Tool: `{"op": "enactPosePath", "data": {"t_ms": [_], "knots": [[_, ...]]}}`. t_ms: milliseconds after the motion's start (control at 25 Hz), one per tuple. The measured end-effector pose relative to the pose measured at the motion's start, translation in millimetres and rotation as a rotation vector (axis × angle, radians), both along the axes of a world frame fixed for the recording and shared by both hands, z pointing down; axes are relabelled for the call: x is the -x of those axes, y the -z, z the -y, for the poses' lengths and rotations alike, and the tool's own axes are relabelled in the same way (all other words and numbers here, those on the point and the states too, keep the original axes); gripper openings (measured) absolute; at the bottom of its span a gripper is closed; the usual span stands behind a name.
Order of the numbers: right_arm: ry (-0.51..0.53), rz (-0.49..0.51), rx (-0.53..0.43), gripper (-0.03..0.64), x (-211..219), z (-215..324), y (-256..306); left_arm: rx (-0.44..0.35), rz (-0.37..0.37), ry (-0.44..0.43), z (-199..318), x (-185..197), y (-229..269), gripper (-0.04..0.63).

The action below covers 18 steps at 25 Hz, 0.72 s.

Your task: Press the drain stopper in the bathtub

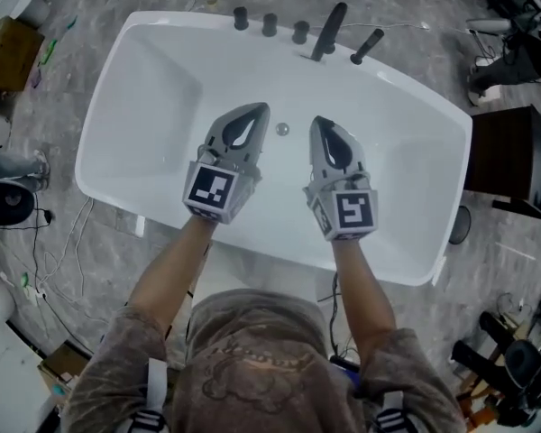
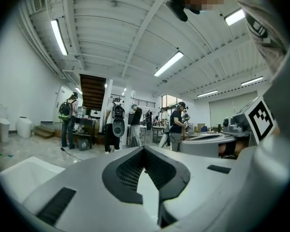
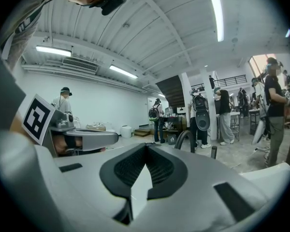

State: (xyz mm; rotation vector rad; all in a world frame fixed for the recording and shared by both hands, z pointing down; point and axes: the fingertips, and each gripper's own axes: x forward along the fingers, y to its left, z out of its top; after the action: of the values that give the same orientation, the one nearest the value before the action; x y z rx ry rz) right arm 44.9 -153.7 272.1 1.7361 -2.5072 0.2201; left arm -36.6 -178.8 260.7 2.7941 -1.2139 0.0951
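A white bathtub [image 1: 117, 70] fills the head view. Its small round silver drain stopper [image 1: 282, 129] lies on the tub floor. Both grippers hang above the tub, apart from the stopper. My left gripper [image 1: 257, 109] points at the far rim, its tip just left of the stopper. On the stopper's other side is my right gripper [image 1: 316, 121]. Each is shut with nothing held. In the left gripper view, the left gripper [image 2: 145, 148] has its jaw tips together. The right gripper [image 3: 146, 147] looks the same in its own view. The stopper appears in neither gripper view.
On the far rim stand a black faucet [image 1: 327, 32], three black knobs [image 1: 270, 24] and a hand shower [image 1: 366, 46]. A dark cabinet [image 1: 505, 161] stands right of the tub, a cardboard box [image 1: 4, 52] at the left. Several people [image 2: 177, 124] stand in the workshop behind.
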Motion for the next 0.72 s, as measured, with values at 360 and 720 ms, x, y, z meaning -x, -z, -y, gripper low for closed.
{"op": "enactPosePath", "data": {"t_ms": [360,720], "knots": [[-0.004,0.017,0.003,0.002,6,25,-68,-0.01,0.014,-0.018,25,2,-68,0.001],[-0.003,0.018,0.021,0.002,11,47,-145,-0.013,0.03,-0.051,48,-1,-143,0.0]]}}
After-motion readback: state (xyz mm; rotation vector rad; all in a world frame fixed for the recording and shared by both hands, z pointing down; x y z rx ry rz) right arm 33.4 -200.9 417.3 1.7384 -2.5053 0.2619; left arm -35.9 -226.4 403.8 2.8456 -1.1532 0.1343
